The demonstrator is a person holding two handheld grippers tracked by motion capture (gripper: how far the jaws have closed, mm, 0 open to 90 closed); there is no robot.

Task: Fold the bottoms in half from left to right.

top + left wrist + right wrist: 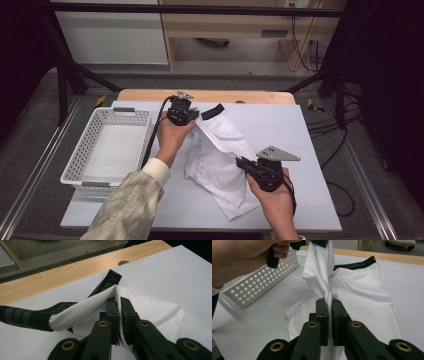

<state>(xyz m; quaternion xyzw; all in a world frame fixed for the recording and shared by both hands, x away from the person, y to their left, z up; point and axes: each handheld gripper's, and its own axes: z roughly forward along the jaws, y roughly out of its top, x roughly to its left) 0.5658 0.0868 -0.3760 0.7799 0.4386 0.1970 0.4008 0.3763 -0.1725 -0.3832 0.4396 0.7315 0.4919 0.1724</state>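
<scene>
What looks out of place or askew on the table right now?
Nothing is damaged or spilled. The white garment lies rumpled and crooked, one fold stretched between the left gripper and the right gripper, both clamped on it. The white basket sits straight.

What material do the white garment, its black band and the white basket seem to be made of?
White garment: thin, smooth, probably stretchy knit fabric; it drapes and creases softly.
Black band: woven elastic, matte, with woven lettering.
White basket: apparently rigid plastic, though coated metal is possible; its walls are perforated with even holes.

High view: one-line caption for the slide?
Both grippers, left and right, pinch a white garment above the table, beside a basket.
</scene>
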